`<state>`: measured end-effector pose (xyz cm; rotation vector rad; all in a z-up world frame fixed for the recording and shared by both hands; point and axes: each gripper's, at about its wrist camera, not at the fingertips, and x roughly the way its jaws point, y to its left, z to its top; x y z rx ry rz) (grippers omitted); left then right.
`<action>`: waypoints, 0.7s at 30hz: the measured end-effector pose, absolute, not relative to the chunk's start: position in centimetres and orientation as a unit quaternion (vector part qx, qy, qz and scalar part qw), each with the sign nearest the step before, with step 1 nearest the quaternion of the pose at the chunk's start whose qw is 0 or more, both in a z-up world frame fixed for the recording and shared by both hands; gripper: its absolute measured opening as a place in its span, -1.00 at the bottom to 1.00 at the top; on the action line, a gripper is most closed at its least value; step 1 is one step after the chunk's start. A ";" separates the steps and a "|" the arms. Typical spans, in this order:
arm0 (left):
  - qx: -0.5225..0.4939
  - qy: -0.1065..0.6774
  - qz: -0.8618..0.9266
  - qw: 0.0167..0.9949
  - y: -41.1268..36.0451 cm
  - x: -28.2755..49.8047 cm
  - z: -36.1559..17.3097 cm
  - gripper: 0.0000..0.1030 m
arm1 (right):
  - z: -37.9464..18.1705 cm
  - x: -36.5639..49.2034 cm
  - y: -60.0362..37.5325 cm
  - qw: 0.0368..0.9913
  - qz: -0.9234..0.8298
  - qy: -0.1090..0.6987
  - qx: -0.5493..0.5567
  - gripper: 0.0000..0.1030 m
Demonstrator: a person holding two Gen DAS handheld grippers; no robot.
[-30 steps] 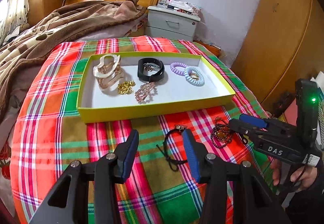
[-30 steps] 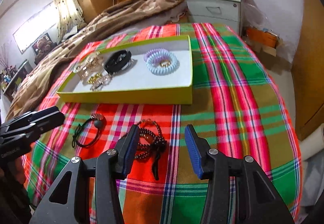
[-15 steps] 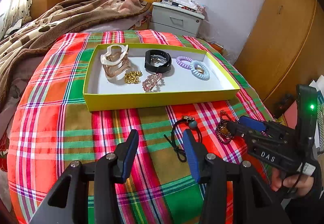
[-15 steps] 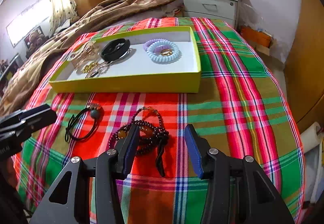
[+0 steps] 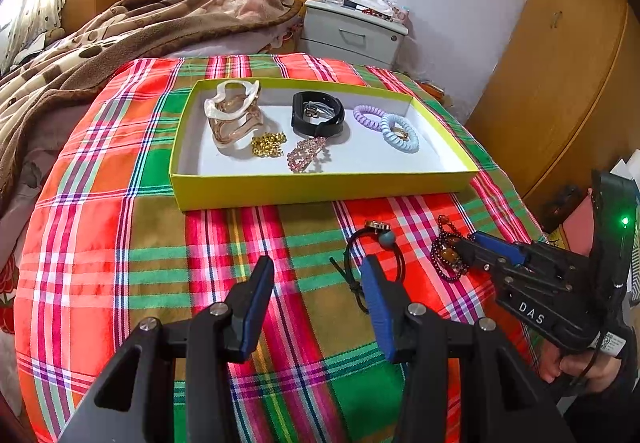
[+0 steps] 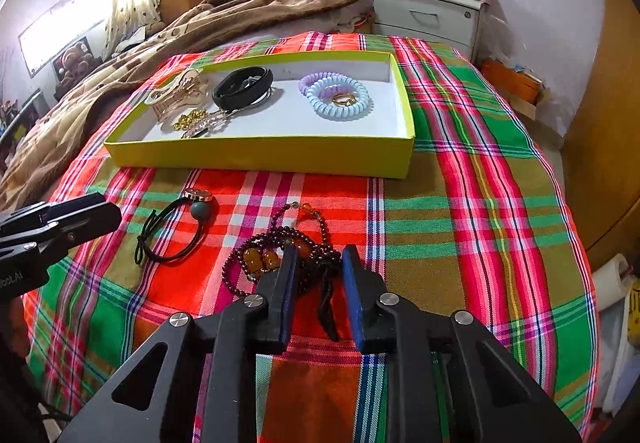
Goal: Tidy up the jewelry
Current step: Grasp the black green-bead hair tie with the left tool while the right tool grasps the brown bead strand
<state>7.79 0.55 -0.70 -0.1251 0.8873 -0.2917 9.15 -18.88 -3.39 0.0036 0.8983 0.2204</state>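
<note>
Step in hand: right gripper (image 6: 319, 263) fingers just closing around beaded bracelet (image 6: 276, 255), not visibly clamped; left gripper (image 5: 316, 283) open, empty. Next: clamp, lift into yellow box (image 6: 256, 155).

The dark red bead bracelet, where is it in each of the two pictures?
Left wrist view: dark red bead bracelet lies lower right, at the right tool's tip.
Right wrist view: bracelet sits bottom centre, just ahead of that tool.
Shared landmark: yellow tray behind it.
</note>
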 end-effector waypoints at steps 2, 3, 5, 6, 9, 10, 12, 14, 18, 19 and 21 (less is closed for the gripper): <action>-0.058 0.429 -0.141 0.890 0.4 7.8 -0.7 -0.08 | -3.1 9.0 -19.4 0.899 0.106 0.425 0.013 -0.62; -0.056 0.430 -0.142 0.890 0.3 7.9 -0.7 -0.08 | -3.0 8.8 -19.5 0.901 0.106 0.421 0.014 -0.62; -0.055 0.433 -0.146 0.888 0.0 8.2 -0.8 -0.08 | -2.6 8.6 -19.8 0.905 0.104 0.413 0.016 -0.62; -0.054 0.435 -0.148 0.887 -0.2 8.3 -0.8 -0.08 | -2.5 8.6 -20.0 0.906 0.104 0.411 0.018 -0.63; -0.048 0.438 -0.165 0.882 -1.0 8.8 -0.8 -0.08 | -2.0 8.4 -20.6 0.910 0.101 0.401 0.026 -0.63; -0.043 0.439 -0.169 0.881 -1.3 8.9 -0.8 -0.08 | -1.9 8.3 -20.7 0.911 0.100 0.398 0.028 -0.63; -0.036 0.441 -0.175 0.879 -2.0 9.3 -0.9 -0.08 | -1.5 8.2 -21.1 0.914 0.098 0.392 0.030 -0.63; -0.031 0.443 -0.181 0.877 -2.6 9.7 -0.9 -0.08 | -1.3 8.1 -21.5 0.916 0.096 0.388 0.034 -0.63; -0.011 0.449 -0.176 0.876 -4.0 10.3 -1.2 -0.08 | -0.8 8.0 -22.2 0.919 0.094 0.380 0.041 -0.63; -0.004 0.449 -0.176 0.876 -4.4 10.4 -1.3 -0.08 | -0.7 8.0 -22.3 0.920 0.093 0.379 0.042 -0.63; -0.002 0.452 -0.175 0.875 -4.6 10.7 -1.5 -0.08 | -0.6 7.9 -22.7 0.921 0.093 0.376 0.045 -0.63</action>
